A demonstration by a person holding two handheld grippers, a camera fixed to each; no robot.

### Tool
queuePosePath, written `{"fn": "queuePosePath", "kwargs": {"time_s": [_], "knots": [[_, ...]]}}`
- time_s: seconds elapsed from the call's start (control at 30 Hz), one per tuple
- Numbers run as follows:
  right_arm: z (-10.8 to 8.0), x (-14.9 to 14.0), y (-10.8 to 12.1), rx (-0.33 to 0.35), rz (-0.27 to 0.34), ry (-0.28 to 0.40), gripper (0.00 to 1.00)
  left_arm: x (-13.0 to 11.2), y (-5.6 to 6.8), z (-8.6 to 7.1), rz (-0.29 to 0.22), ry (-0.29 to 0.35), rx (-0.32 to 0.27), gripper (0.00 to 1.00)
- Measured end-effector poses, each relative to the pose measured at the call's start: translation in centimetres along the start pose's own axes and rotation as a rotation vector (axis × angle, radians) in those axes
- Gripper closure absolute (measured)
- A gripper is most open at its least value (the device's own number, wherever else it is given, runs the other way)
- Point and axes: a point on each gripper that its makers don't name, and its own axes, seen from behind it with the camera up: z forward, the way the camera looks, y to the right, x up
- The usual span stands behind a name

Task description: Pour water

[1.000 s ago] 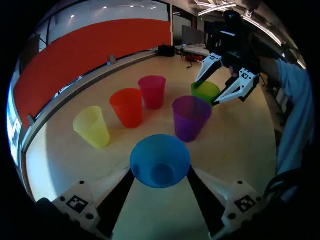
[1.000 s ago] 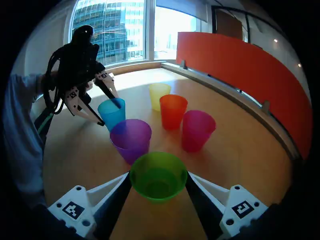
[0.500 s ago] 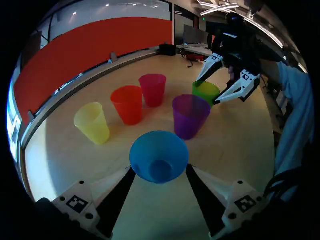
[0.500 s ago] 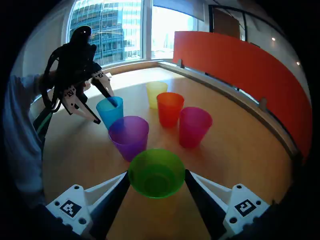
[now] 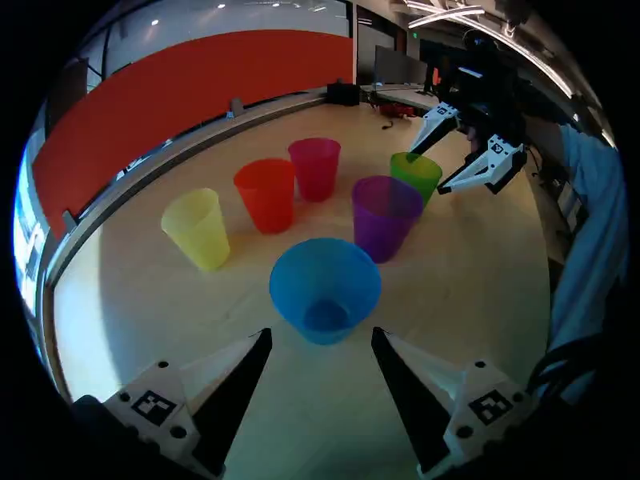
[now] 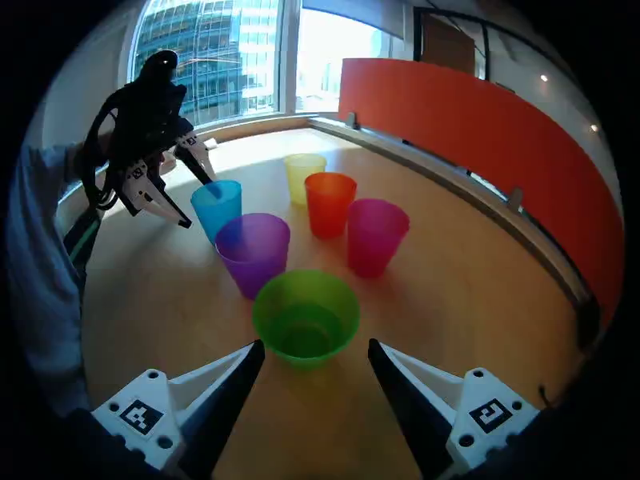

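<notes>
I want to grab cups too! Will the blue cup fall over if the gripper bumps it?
Probably, yes. The blue cup looks like thin see-through plastic, so likely light. Its base is narrower than its rim, so a bump near the top could tip it. It seems almost empty, so little weighs it down.

Six translucent plastic cups stand upright, mouths open, closely grouped on a pale wooden desk (image 5: 480,264). One row holds the blue cup (image 5: 325,290), purple cup (image 5: 386,216) and green cup (image 6: 306,317), with the purple one in the middle. The parallel row holds the yellow cup (image 5: 197,227), orange cup (image 5: 266,194) and pink cup (image 5: 314,167).
</notes>
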Motion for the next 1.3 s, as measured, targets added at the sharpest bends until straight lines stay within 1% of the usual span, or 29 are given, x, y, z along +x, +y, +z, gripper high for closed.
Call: {"fn": "queuePosePath", "kwargs": {"time_s": [0.2,0.47,0.6,0.8,0.9,1.07,1.3], "knots": [[-0.8,-1.0,0.9,-0.046,0.018,-0.007,0.0,-1.0,-0.8,-0.6,-0.035,-0.008,0.04,0.07],[-1.5,-1.9,2.7,-0.135,0.061,-0.002,0.0,-2.0,-2.6,-1.6,-0.067,0.001,0.129,0.07],[-1.9,-2.4,3.6,-0.185,0.093,0.001,0.0,-2.6,-3.6,-2.2,-0.087,0.003,0.176,0.07],[-2.2,-2.4,4.5,-0.245,0.155,0.026,0.0,-2.9,-5.3,-3.4,-0.137,0.01,0.247,0.07],[-2.6,-2.3,5.1,-0.286,0.181,0.043,0.0,-2.7,-6.1,-4.1,-0.158,0.034,0.28,0.08],[-3.4,-1.7,6.3,-0.359,0.227,0.082,0.0,-1.8,-7.4,-5.0,-0.192,0.094,0.344,0.07],[-4.6,-0.5,7.0,-0.434,0.277,0.166,0.0,-0.7,-8.7,-5.9,-0.248,0.192,0.418,0.08]]}}
